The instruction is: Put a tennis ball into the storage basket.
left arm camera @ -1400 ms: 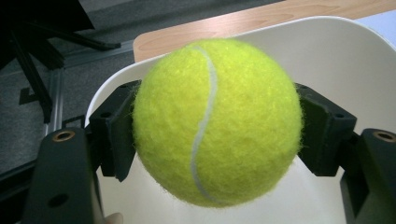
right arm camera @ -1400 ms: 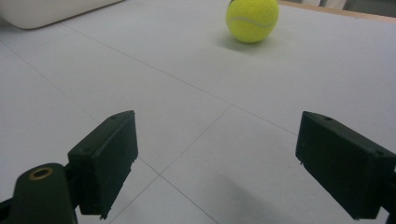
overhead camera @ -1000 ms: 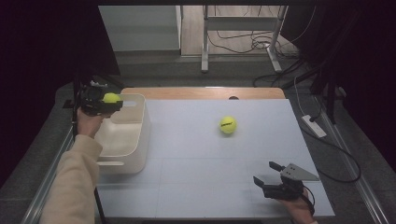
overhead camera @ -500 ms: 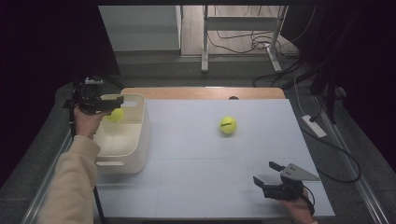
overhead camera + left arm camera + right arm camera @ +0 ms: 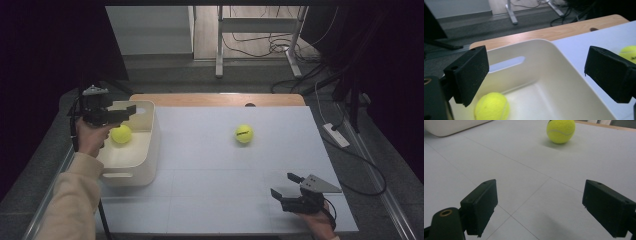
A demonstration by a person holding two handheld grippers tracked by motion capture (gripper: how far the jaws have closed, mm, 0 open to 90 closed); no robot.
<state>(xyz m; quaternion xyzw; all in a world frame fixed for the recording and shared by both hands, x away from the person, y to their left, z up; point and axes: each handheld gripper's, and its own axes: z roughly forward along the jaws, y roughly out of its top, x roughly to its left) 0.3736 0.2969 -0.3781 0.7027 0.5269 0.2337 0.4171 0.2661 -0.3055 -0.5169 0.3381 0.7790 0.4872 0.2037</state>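
1. A fuzzy yellow tennis ball (image 5: 121,134) is seen lying inside the cream plastic tub (image 5: 142,165), at its far end.
2. The left tool (image 5: 126,109) is held above it with jaws spread, nothing gripped.
3. A second yellow tennis ball (image 5: 243,133) sits mid-bench, well apart from the tub.
4. The right tool (image 5: 284,186) is pointed toward it, wide open and empty, seemingly readied for a pickup.

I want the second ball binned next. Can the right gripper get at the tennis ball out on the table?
Probably yes. The right gripper is open, and only bare table lies between it and the tennis ball.
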